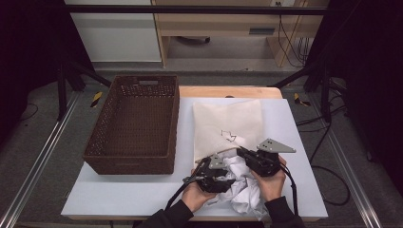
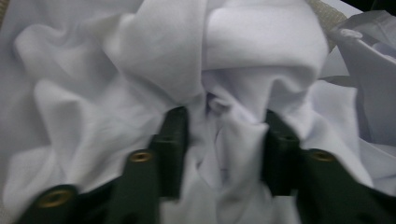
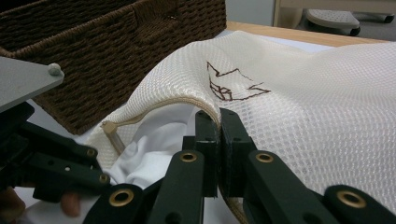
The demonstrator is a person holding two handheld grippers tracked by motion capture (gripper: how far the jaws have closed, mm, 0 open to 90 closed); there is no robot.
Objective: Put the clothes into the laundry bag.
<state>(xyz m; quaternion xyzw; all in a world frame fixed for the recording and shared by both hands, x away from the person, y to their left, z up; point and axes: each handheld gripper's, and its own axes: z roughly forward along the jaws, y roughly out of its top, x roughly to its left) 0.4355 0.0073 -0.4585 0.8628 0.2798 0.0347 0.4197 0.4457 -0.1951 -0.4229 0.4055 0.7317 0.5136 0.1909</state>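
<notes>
Right gripper [image 3: 219,116] is clamped tight on the zippered lip of the mesh laundry bag [image 3: 303,93], holding its mouth up. Left gripper [image 2: 224,128] sits half open, jaws sunk in the white garment [image 2: 140,70] bunched at the bag's mouth, near the surface's [image 1: 119,194] front edge. Soft, light, floppy stuff, so I'd grab a thick fold.
</notes>
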